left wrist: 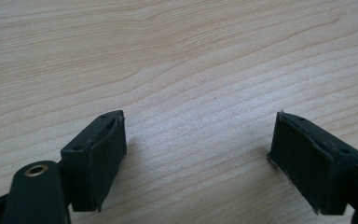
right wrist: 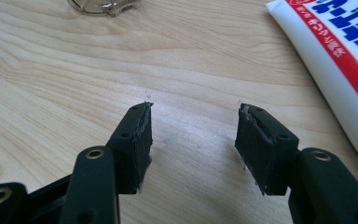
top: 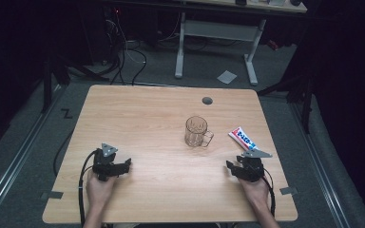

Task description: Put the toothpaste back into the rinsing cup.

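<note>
My right gripper (top: 236, 167) rests low on the counter (top: 147, 118), fingers (right wrist: 137, 140) apart with bare wood between them. The toothpaste tube (top: 242, 138) lies just beyond it, untouched. My left gripper (top: 121, 166) has its fingers spread wide, empty. The glass mug (top: 196, 131) stands mid-counter.

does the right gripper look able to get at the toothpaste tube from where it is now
Probably yes: the right gripper sits just short of the tube, jaws apart with nothing between them, and only bare table lies between. The mug stands off to the side.
</note>
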`<act>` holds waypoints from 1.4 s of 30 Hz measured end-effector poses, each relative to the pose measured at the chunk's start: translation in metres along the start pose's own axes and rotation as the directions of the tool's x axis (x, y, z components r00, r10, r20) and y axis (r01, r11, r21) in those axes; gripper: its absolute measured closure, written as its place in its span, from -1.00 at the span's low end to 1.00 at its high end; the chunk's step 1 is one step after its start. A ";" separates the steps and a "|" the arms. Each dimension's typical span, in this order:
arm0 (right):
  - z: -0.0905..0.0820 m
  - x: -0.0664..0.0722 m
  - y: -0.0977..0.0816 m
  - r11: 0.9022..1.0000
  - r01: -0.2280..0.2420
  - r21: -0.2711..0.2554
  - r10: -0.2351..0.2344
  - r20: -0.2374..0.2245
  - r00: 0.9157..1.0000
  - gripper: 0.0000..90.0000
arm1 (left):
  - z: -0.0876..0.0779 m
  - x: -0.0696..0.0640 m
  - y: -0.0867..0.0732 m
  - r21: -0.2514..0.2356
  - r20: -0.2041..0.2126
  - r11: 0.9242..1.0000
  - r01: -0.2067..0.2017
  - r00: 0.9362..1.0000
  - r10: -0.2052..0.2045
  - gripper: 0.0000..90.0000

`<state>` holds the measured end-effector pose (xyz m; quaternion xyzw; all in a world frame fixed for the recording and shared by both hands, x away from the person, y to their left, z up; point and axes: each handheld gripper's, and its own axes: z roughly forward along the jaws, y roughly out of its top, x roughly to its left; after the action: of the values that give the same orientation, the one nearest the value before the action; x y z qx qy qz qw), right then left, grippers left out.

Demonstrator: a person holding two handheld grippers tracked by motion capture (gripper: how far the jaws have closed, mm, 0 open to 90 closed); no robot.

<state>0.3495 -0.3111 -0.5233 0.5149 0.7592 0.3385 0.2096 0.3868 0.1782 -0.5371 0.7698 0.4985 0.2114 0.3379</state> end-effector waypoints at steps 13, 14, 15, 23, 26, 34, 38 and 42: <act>-0.017 -0.002 -0.004 0.999 -0.006 -0.053 0.005 -0.031 1.000 0.07 | 0.000 0.000 0.000 0.000 0.000 1.000 0.000 1.000 0.000 -0.59; -0.020 -0.001 -0.005 0.998 -0.001 -0.070 -0.001 -0.030 1.000 0.08 | 0.000 0.000 0.000 -0.001 -0.001 1.000 0.000 1.000 0.000 -0.59; -0.024 0.000 -0.005 0.997 -0.003 -0.080 0.001 -0.026 1.000 0.09 | 0.000 0.000 0.000 0.001 -0.001 1.000 -0.001 1.000 0.001 -0.59; -0.037 -0.009 -0.008 0.990 -0.065 -0.125 0.060 -0.041 0.997 0.13 | 0.000 0.000 0.000 0.000 -0.003 1.000 0.000 1.000 0.000 -0.59; -0.039 -0.013 -0.010 0.987 -0.080 -0.138 0.076 -0.036 0.996 0.13 | 0.000 0.000 0.000 0.000 -0.004 1.000 0.000 1.000 0.000 -0.59; -0.042 -0.019 -0.008 0.985 -0.090 -0.146 0.085 -0.035 0.996 0.07 | 0.000 0.000 0.000 0.000 -0.004 1.000 0.003 1.000 -0.003 -0.60; -0.046 -0.023 -0.004 0.984 -0.085 -0.157 0.082 -0.023 0.996 0.05 | 0.000 0.000 0.000 0.000 -0.005 1.000 0.002 1.000 -0.002 -0.60; -0.049 -0.027 0.002 0.984 -0.080 -0.156 0.079 -0.013 0.997 0.02 | 0.001 0.000 0.000 0.000 -0.004 1.000 0.003 1.000 -0.003 -0.60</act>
<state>0.3286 -0.3496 -0.4889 0.5255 0.7098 0.4069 0.2334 0.3873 0.1776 -0.5371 0.7688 0.5002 0.2126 0.3370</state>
